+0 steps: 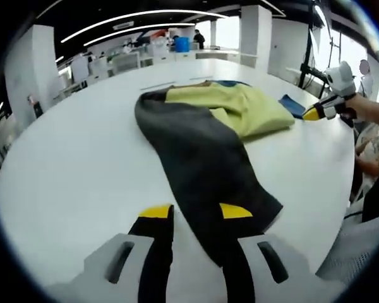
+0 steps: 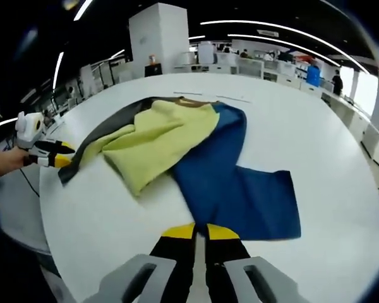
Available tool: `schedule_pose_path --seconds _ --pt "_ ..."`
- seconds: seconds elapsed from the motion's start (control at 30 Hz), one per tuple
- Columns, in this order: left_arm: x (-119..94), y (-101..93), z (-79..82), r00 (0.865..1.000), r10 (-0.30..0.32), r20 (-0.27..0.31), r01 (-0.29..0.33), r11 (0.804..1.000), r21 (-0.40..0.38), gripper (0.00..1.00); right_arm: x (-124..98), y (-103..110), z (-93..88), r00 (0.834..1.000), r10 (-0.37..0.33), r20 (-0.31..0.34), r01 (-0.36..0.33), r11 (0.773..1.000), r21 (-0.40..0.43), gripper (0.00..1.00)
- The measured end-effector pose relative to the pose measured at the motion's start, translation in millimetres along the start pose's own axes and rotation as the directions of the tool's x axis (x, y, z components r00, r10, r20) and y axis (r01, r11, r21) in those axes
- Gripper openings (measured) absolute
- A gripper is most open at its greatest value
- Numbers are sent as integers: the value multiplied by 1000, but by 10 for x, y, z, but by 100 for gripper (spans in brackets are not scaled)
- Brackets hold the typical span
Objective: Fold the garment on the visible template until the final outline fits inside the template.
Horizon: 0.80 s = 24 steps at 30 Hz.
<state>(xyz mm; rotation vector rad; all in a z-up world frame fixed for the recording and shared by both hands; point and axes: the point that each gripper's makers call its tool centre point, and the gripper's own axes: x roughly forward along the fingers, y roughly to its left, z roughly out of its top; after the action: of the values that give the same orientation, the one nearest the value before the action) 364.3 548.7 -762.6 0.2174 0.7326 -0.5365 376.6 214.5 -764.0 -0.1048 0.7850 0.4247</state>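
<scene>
Spreading across the round white table [image 2: 316, 145] is a three-coloured cloth garment [image 2: 196, 158], with a dark grey section, a pale yellow-green middle and a blue section. In the left gripper view, the left gripper [image 1: 196, 218] is seen with its yellow-tipped jaws set wide, the grey end [image 1: 202, 164] lying over one jaw. In the right gripper view, the right gripper [image 2: 200, 232] is held nearly closed at the blue edge [image 2: 252, 202]; whether cloth is pinched cannot be told.
</scene>
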Motion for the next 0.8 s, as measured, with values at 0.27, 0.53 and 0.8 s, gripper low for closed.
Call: schedule_pose_path --seconds 0.27,0.53,0.8 --pt "-10 30 -3 1000 20 15 -19 999 -49 12 -4 -4 1 1000 -19 13 19 1000 16 0" --pt "-22 51 -21 1000 26 11 -24 993 -113 0 -40 6 28 1000 -19 21 19 1000 5 0" --pt "-144 133 82 999 37 39 -30 986 -167 0 -201 -1 196 998 -25 56 26 1000 -16 0"
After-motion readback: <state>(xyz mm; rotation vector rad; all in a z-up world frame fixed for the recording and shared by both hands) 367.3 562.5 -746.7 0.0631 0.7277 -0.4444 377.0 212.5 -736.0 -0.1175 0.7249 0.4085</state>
